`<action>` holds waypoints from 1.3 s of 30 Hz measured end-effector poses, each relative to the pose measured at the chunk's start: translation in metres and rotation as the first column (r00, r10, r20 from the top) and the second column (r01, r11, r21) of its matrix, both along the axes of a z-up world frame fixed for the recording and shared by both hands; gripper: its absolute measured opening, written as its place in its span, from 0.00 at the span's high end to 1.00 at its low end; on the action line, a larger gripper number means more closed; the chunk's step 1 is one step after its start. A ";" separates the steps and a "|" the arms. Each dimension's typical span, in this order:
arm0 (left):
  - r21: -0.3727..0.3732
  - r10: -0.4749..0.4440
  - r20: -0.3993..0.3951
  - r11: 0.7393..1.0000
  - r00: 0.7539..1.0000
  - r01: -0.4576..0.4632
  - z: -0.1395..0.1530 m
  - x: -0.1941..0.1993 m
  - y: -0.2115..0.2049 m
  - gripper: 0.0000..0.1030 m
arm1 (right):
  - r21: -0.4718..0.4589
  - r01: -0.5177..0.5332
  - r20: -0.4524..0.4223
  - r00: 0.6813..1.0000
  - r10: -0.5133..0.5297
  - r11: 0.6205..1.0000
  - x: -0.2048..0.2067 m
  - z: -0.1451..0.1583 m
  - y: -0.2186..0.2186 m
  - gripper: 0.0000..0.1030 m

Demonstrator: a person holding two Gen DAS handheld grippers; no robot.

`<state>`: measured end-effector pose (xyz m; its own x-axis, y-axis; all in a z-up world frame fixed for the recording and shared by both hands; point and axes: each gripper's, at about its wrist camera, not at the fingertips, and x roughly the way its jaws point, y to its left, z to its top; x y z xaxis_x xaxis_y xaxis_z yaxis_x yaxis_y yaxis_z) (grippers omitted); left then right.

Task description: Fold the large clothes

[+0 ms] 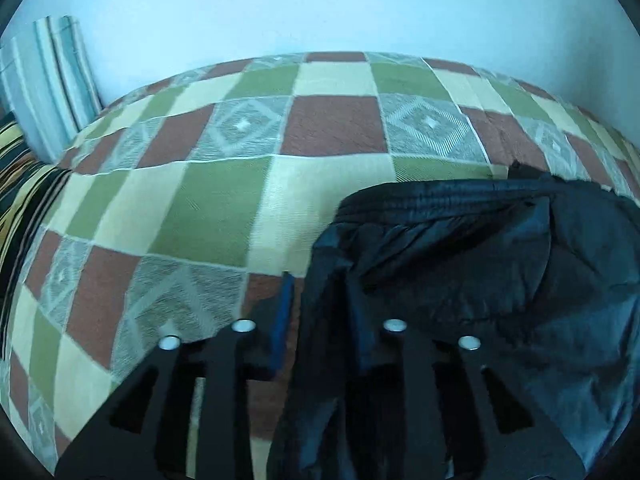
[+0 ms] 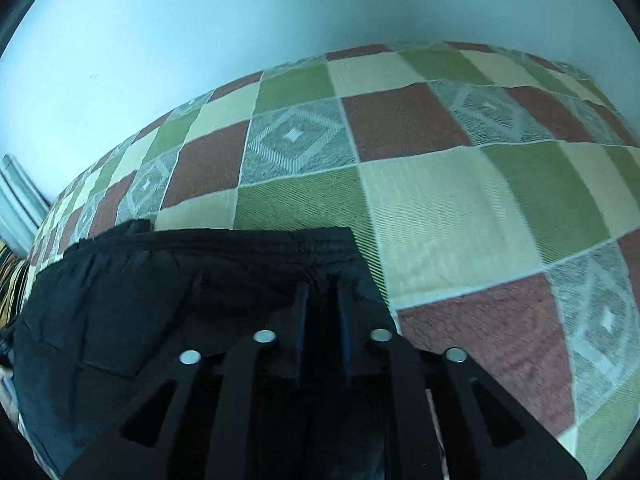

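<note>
A large dark navy garment with a ribbed elastic band along its far edge lies on a checkered bedspread. My left gripper is at the garment's left edge, with cloth hanging between its fingers; the jaws stand fairly wide, so the grip is unclear. In the right wrist view the same garment fills the lower left. My right gripper has its blue-padded fingers close together on the garment's right corner near the band.
The bedspread has green, cream, brown and grey squares and reaches a pale blue wall. A striped curtain hangs at far left. A yellow-black striped cloth lies at the left edge.
</note>
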<state>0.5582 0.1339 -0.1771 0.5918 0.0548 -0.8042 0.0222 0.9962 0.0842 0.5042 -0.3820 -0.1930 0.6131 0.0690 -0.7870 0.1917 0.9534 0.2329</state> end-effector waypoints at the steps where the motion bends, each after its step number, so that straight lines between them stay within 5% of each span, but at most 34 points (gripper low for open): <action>1: -0.008 0.018 0.015 1.000 1.000 -0.018 0.010 -0.007 0.004 0.64 | 0.003 0.021 0.014 1.000 -0.021 1.000 -0.006 0.008 0.001 0.73; 7: -0.093 0.028 0.123 0.996 0.992 -0.016 0.061 -0.058 -0.015 0.55 | 0.054 0.031 0.156 0.987 -0.040 0.998 -0.051 0.064 0.040 0.69; 12: -0.152 -0.054 0.150 0.985 0.987 0.077 0.070 -0.090 -0.075 0.51 | 0.020 -0.046 0.164 0.985 0.042 0.999 -0.062 0.067 0.104 0.69; 19: -0.109 -0.067 0.114 0.991 0.991 0.080 0.035 -0.084 -0.139 0.51 | -0.099 -0.068 0.143 0.986 0.082 0.993 -0.049 0.044 0.169 0.69; 26: -0.054 -0.043 0.097 0.997 0.994 0.049 -0.011 -0.073 -0.143 0.46 | -0.164 -0.077 0.085 0.992 0.092 0.983 -0.035 -0.005 0.184 0.67; 39: 0.006 -0.057 0.124 0.998 0.991 0.057 -0.038 -0.072 -0.152 0.45 | -0.249 -0.047 0.094 0.993 0.073 0.967 -0.030 -0.026 0.198 0.66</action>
